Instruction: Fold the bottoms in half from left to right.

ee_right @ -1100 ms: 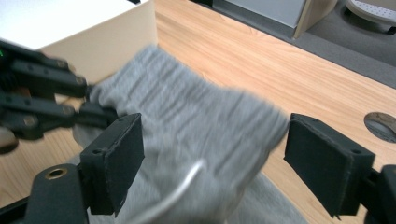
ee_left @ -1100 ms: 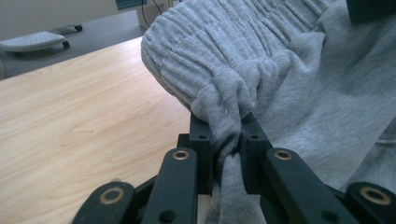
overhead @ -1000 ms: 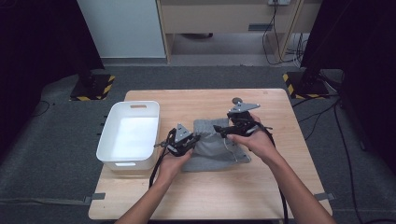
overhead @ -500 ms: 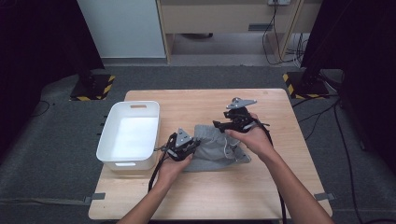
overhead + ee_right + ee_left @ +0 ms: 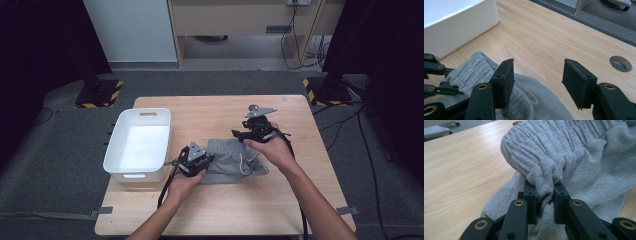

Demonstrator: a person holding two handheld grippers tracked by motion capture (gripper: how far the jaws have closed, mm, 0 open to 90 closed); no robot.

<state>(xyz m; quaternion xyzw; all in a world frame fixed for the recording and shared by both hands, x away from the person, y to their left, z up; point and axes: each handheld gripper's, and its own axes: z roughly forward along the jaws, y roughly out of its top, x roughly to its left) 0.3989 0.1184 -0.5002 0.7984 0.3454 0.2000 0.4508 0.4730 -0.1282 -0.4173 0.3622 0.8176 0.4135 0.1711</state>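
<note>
A grey knit garment (image 5: 231, 159) with an elastic waistband and a white drawstring lies crumpled on the wooden table (image 5: 210, 107). My left gripper (image 5: 205, 161) is at its left end. In the left gripper view the left gripper (image 5: 545, 192) is shut on a bunched fold of the garment's waistband (image 5: 579, 157). My right gripper (image 5: 240, 134) hovers over the garment's far edge. Its jaws have just been closing, and the right gripper (image 5: 537, 75) stands open with only bare table and cloth (image 5: 529, 102) behind the gap.
A white plastic bin (image 5: 145, 113) stands at the table's left, close to the left hand; its wall (image 5: 461, 27) fills the right gripper view's upper left. A round cable hole (image 5: 621, 63) is in the tabletop. Dark floor, cables and cabinet legs lie beyond.
The left gripper has edged slightly toward the near edge with the cloth pinched in it. The right hand has held its place above the garment's far edge.
</note>
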